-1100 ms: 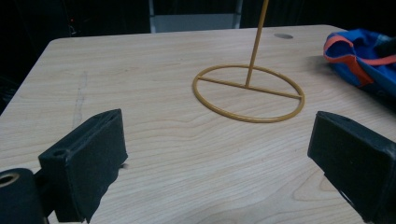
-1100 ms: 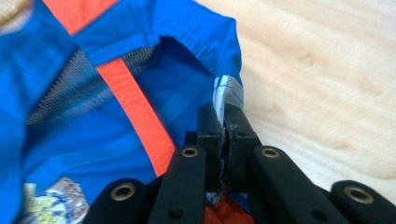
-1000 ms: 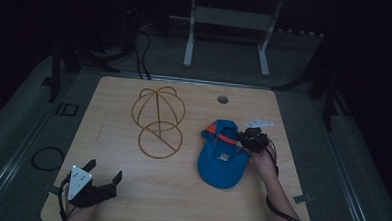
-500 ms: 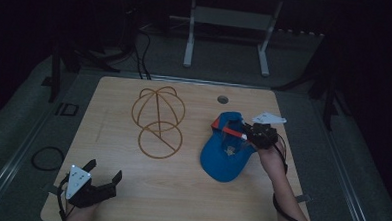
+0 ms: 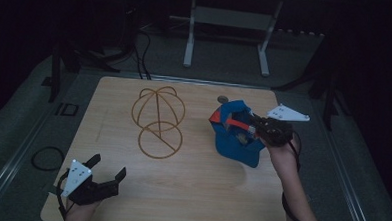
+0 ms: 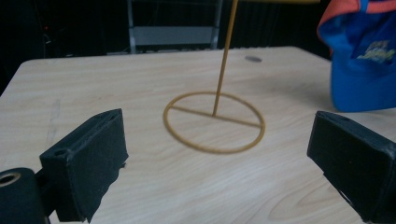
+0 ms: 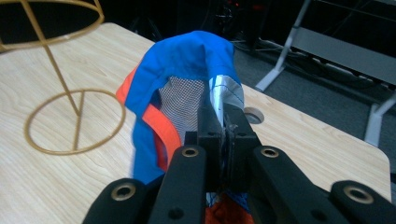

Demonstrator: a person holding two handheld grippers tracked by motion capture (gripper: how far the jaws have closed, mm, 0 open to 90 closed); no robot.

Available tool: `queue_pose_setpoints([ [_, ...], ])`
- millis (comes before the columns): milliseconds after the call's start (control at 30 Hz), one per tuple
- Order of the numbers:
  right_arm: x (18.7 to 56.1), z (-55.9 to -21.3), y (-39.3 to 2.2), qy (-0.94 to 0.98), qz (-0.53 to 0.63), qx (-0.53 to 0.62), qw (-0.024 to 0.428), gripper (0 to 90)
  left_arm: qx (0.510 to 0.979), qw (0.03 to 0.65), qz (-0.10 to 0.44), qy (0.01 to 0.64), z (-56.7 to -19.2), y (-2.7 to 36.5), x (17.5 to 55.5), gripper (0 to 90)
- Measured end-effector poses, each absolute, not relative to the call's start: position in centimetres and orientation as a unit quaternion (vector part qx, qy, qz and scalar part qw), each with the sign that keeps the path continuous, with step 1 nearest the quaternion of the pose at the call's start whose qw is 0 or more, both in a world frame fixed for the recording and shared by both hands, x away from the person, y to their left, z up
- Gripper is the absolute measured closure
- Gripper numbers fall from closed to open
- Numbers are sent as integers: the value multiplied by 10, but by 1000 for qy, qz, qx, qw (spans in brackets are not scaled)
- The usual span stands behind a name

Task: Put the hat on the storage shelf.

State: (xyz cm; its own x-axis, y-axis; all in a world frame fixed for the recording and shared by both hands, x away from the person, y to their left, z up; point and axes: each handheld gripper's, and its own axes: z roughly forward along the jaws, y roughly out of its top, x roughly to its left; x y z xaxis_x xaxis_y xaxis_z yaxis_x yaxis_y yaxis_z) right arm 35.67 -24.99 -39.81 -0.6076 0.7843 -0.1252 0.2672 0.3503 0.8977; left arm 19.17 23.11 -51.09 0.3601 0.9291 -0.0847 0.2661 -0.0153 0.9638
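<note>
Both grippers sit over a pale wooden table (image 5: 190,190) in a dark room. On the person's left, the left gripper (image 5: 103,172) rests low near the table's near left corner, close to the front edge, its jaws spread wide apart with nothing between them; in the left gripper view the two black jaws frame bare wood on either side. On the right, the right gripper (image 5: 253,128) is raised above the table's right half, its jaws clamped tight on the fabric of a blue cap (image 5: 235,140) with orange trim. The right gripper view shows the jaws pressed together on the cap's edge, with white mesh lining showing inside. The cap hangs from the grip, lifted and bunched, and whether its lower part touches the table cannot be told. A gold wire stand (image 5: 158,120) stands left of centre, its flat ring base on the wood and a domed wire frame rising from a thin post. The stand is well apart from the left gripper and near the cap, with a strip of bare wood between them. A small round disc (image 5: 223,98) lies by the far edge, just behind the cap. A wide stretch of bare wood runs along the near edge between the two hands.
</note>
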Motion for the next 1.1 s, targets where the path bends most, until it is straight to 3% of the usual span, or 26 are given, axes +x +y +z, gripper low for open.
queue_pose_setpoints([
  [500,332,-369,-259,757,488,325,289,873,663,550,313,401,-423,209,220,57],
  [1100,302,-356,-242,762,516,279,275,873,713,559,274,323,-368,145,261,63],
])
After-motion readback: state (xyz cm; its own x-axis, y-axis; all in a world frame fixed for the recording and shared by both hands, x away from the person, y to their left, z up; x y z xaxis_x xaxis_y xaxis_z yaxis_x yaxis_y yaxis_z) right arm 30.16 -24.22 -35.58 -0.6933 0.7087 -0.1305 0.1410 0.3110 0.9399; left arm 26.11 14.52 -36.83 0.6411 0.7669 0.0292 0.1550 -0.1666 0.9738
